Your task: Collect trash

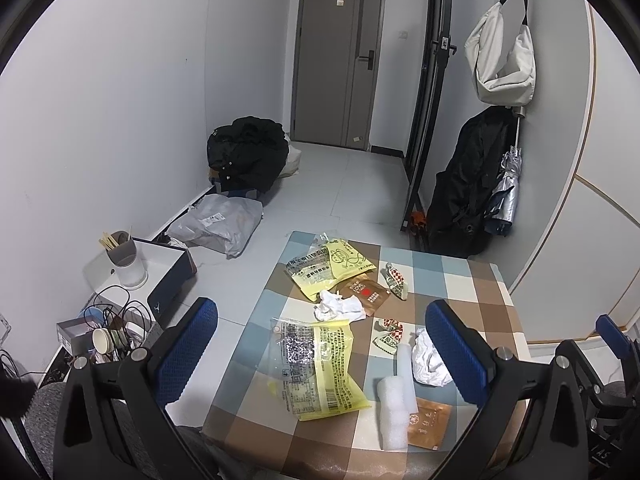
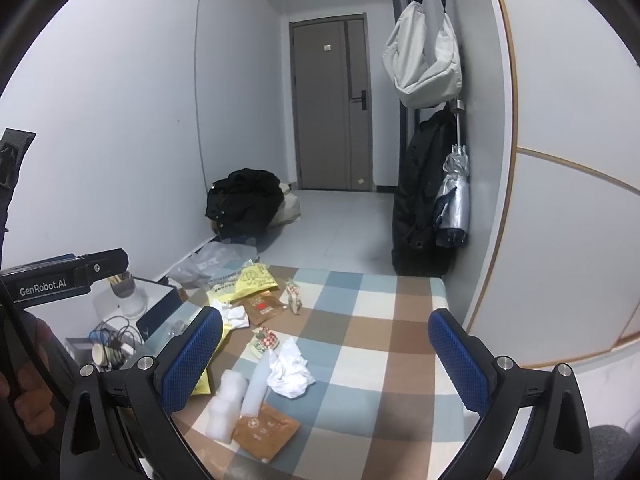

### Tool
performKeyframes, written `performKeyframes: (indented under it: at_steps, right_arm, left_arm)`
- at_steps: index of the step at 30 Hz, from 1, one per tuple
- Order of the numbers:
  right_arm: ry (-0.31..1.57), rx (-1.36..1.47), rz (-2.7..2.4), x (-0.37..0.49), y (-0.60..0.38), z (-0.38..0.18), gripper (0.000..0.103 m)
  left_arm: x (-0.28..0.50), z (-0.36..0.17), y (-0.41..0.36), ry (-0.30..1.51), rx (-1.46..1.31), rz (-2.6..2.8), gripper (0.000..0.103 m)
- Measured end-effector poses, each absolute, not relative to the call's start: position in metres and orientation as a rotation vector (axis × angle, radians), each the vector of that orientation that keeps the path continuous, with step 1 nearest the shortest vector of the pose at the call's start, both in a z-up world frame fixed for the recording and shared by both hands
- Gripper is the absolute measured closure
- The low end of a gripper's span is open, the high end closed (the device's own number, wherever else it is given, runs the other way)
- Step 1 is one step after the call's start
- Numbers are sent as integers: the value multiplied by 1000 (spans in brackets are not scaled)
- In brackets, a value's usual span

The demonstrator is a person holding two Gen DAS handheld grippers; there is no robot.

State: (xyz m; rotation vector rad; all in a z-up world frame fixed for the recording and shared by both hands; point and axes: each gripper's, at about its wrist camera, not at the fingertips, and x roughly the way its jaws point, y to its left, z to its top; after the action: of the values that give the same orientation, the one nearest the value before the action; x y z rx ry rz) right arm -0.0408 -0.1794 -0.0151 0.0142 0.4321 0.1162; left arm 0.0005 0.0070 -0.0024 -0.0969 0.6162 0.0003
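— Left wrist view first: the left gripper (image 1: 320, 356) hangs above the checked table (image 1: 472, 280), jaws wide apart, nothing held. Nearest lie the foam roll (image 1: 394, 412) and brown sachet (image 1: 430, 422).

— And the right gripper (image 2: 326, 364)?

— Also spread and empty. Beyond come the yellow wrapper (image 1: 320, 368), crumpled tissue (image 1: 339, 307), then another yellow bag (image 1: 332, 266).

— Risk?

— Thin film lies flat; pads might slide over it, or knock tissue off the edge.

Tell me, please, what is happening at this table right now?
A person holds two grippers above a checkered table strewn with trash. The left gripper and right gripper are both open and empty. Yellow wrappers, crumpled tissue, foam pieces and brown sachets lie uncollected.
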Motion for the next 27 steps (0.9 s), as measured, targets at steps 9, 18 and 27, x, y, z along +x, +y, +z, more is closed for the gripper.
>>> performKeyframes:
  at_steps: [9,18,27]
  right_arm:
    - [441,26,109,-40,-182,-17,0]
    - [444,25,105,-40,-182,-18,0]
    - [445,26,104,-40,-182,-18,0]
  left_arm:
    - [3,-4,9,632,-112,-14,1]
    - [4,-6,9,640,-115,-19,1]
    - [4,-7,8,645,-107,-23,1]
